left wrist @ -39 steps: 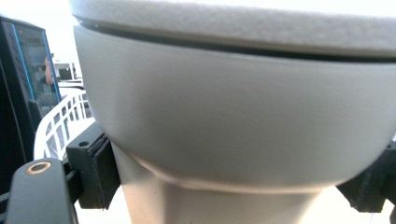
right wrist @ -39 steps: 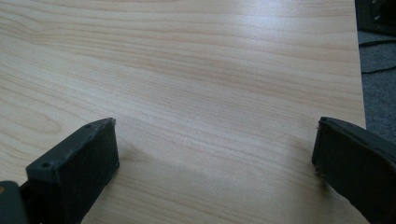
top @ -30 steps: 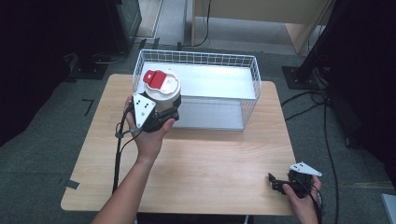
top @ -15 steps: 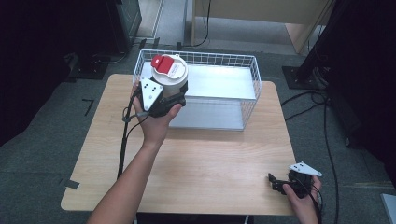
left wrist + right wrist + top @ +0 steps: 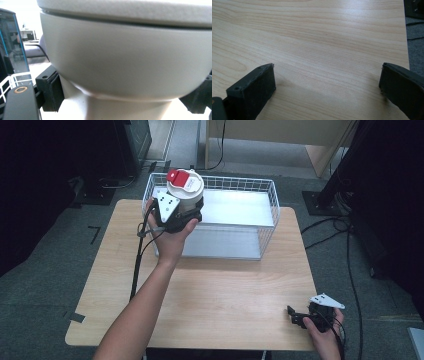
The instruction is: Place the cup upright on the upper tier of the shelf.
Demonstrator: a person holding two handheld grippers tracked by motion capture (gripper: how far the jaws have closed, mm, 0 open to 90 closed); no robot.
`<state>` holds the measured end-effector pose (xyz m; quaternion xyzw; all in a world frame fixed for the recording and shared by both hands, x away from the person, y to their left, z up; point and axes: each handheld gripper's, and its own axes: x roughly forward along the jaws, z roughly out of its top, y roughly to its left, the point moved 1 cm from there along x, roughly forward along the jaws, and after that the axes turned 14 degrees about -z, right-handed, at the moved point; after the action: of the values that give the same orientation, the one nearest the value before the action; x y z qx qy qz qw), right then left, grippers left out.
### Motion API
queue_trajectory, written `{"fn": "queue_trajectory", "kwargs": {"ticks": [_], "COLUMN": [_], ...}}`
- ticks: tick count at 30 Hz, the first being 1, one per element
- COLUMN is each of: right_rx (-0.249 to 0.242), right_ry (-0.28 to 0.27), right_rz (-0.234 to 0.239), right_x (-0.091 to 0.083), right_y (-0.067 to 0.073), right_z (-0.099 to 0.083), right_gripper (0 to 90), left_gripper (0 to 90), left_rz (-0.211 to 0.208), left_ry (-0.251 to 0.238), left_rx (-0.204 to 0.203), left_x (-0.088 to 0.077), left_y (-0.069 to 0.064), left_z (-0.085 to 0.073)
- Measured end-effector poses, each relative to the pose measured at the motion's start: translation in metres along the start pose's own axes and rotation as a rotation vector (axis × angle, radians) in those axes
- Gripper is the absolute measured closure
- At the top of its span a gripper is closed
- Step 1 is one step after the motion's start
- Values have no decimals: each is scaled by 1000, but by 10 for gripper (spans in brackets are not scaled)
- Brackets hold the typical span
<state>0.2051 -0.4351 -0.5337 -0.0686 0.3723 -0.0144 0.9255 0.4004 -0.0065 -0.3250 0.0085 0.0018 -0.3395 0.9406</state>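
left gripper [image 5: 186, 215] pinches white container [image 5: 187, 190] with red lid label, held over wire basket [image 5: 265, 215] corner. right gripper [image 5: 295, 316] spread, resting on table [image 5: 225, 285].

A wooden tabletop [image 5: 210, 290] is sitting on grey carpet [image 5: 60, 255], with black cables [image 5: 350, 270] trailing along its right side.

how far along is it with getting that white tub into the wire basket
Done: the white tub with the red label is off the table, clamped by the left gripper. In hand: it hangs over the near left corner of the wire basket, above the rim. Left: lower it inside and let go. The right gripper rests open at the table's near right corner, holding nothing.
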Motion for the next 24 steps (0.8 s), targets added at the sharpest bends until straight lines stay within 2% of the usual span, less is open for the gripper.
{"fn": "queue_trajectory", "kwargs": {"ticks": [3, 13, 20, 24], "right_rx": [1, 8, 10, 11], "right_ry": [-1, -7, -7, -7], "right_rz": [2, -8, -11, -11], "right_x": [0, -1, -1, -1], "right_y": [0, 0, 0, 0], "right_z": [0, 0, -1, -1], "right_gripper": [4, 41, 49, 50], "left_gripper": [122, 121, 121, 120], "left_rz": [15, 50, 59, 52], "left_ry": [8, 28, 8, 19], "left_rx": [15, 15, -4, 2], "left_x": [7, 29, 32, 31], "left_y": [3, 16, 26, 26], "left_z": [0, 2, 1, 2]}}
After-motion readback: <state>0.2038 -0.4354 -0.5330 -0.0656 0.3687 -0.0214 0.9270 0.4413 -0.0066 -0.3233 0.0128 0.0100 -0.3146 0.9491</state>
